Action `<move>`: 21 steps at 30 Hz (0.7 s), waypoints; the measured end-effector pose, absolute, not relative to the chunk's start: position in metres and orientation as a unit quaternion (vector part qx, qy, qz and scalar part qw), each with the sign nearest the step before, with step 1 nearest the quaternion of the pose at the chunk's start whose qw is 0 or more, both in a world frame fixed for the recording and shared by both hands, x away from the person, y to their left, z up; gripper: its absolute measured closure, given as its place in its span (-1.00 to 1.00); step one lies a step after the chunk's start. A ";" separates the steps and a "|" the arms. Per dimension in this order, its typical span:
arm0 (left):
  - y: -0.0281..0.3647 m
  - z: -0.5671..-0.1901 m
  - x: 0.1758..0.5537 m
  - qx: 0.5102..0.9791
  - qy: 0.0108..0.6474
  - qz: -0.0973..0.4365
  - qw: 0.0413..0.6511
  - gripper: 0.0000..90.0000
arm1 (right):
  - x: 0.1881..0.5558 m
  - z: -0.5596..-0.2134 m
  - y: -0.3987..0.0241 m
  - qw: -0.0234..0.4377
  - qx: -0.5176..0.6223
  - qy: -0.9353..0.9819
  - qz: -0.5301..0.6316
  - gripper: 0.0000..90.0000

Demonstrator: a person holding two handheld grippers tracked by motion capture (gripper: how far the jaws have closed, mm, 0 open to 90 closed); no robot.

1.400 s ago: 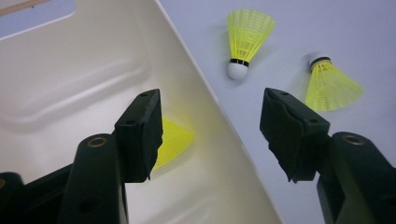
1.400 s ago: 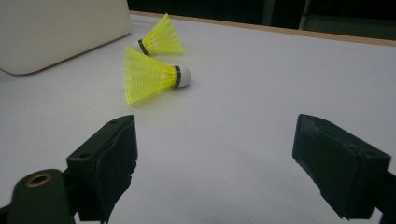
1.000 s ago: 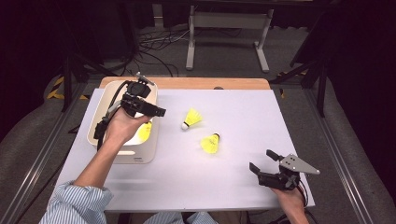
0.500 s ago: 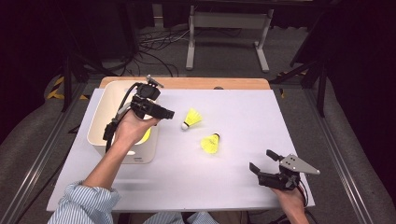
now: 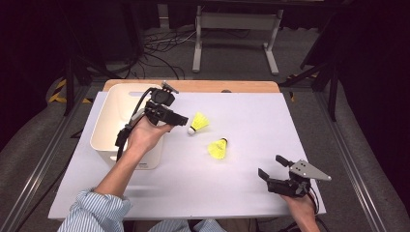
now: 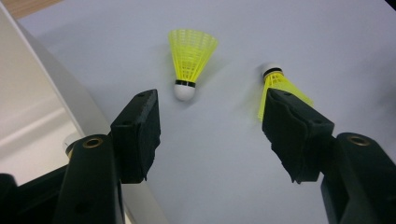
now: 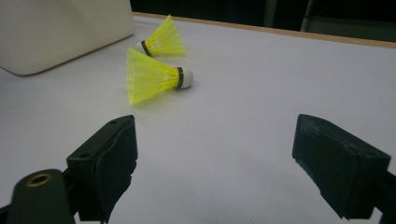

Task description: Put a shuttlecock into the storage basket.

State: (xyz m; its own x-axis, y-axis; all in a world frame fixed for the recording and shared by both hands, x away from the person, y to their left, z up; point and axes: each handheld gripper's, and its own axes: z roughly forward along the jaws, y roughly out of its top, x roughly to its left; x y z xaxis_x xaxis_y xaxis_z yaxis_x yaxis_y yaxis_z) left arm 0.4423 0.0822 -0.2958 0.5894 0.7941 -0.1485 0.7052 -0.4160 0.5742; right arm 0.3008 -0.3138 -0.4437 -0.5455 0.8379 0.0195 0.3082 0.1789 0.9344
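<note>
Two yellow shuttlecocks with white cork tips lie on the white tabletop. One shuttlecock [image 5: 199, 122] [image 6: 191, 58] lies just right of the white bin [image 5: 109, 121]. The other shuttlecock [image 5: 218, 148] [image 7: 152, 77] lies nearer the middle. My left gripper [image 5: 181, 121] [image 6: 212, 100] is open above the bin's right rim, its jaws pointing at the first shuttlecock with nothing between them. In the left gripper view one jaw partly hides the second shuttlecock [image 6: 280, 84]. My right gripper [image 5: 270, 166] [image 7: 215, 126] is open and empty, low near the table's front right.
The bin's wall [image 6: 42, 116] [image 7: 60, 28] stands close beside the left gripper. The far shuttlecock [image 7: 163, 39] lies next to that bin. A wooden strip [image 5: 217, 86] runs along the table's far edge. Metal stand legs [image 5: 232, 43] and cables lie on the floor beyond.
My left gripper has moved right from over the bin to its right rim, toward the nearer shuttlecock. The right gripper and both shuttlecocks have stayed put.
</note>
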 end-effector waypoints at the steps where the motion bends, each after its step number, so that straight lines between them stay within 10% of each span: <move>1: 0.081 -0.296 0.443 0.842 0.441 0.076 0.302 -0.17 | 0.301 -0.444 -0.314 0.263 0.397 0.721 0.503 -0.68; 21: 0.051 -0.304 0.441 0.851 0.430 0.081 0.290 -0.17 | 0.301 -0.444 -0.314 0.262 0.397 0.721 0.504 -0.68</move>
